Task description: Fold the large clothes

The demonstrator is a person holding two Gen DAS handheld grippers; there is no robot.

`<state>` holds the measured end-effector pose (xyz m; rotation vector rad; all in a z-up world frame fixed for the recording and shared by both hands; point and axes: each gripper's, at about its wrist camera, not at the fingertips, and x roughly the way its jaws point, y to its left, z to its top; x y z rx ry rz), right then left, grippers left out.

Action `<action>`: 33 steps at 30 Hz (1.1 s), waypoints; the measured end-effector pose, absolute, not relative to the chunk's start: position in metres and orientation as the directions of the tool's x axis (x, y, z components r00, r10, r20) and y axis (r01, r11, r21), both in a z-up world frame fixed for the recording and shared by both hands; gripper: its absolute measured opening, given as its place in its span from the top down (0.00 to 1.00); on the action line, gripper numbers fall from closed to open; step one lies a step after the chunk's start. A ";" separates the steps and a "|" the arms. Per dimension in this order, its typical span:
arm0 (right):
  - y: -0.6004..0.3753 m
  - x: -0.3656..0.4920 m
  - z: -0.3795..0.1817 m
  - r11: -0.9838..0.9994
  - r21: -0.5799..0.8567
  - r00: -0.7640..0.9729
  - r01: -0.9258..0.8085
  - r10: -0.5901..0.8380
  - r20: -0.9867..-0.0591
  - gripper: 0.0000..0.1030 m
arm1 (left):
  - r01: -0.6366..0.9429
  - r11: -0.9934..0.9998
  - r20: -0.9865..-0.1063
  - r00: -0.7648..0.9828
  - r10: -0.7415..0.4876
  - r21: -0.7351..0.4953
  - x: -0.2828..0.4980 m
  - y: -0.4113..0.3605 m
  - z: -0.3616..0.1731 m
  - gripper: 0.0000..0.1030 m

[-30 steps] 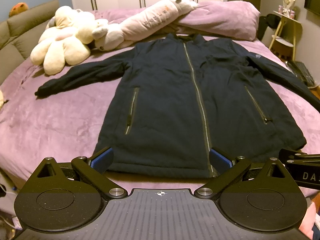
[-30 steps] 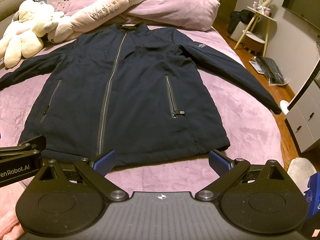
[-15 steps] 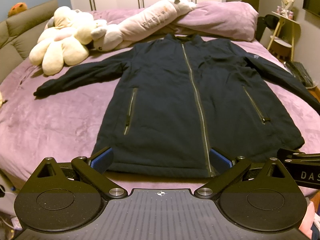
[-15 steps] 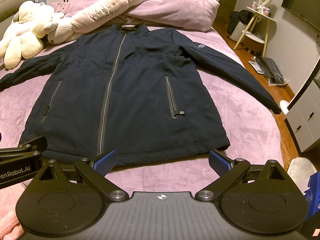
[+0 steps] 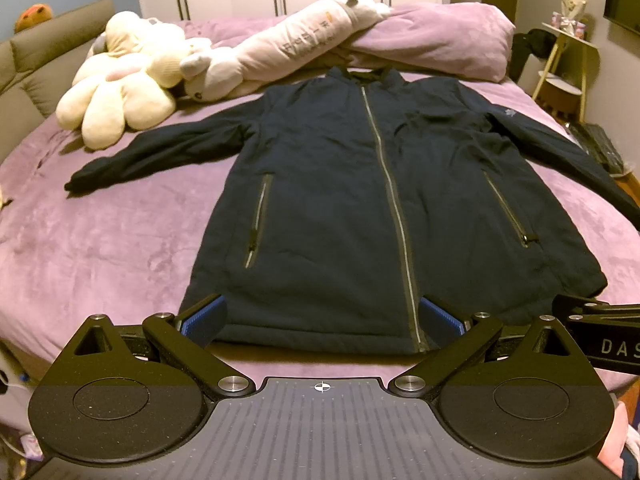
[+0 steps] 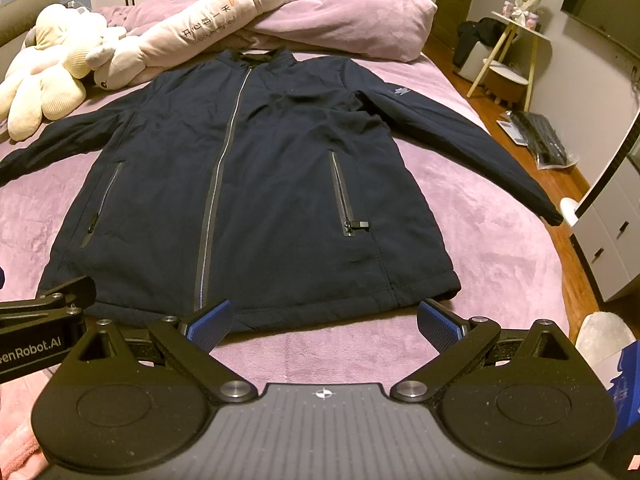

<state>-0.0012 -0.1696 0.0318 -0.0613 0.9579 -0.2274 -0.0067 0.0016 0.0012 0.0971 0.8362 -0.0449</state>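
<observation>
The jacket [image 5: 360, 208] is spread flat for folding, collar at 12 o'clock; both grippers [image 5: 320, 320] [image 6: 322, 320] are held wide apart, empty, near its hem.

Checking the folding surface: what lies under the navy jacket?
The navy jacket lies flat on a purple velvet bedspread, visible all around it. Whatever sits beneath its body is covered.
</observation>
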 end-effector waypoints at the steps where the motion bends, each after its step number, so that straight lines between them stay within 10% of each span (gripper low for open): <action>1: -0.170 -0.001 0.033 0.974 -0.152 0.553 0.166 -0.219 -0.803 0.04 | 0.079 0.995 -0.743 0.669 -0.003 0.067 -0.007 0.002 0.001 0.00; 33: -0.171 -0.001 0.033 0.976 -0.141 0.554 0.168 -0.212 -0.805 0.04 | 0.081 0.995 -0.750 0.661 -0.014 0.053 -0.007 0.003 -0.002 0.00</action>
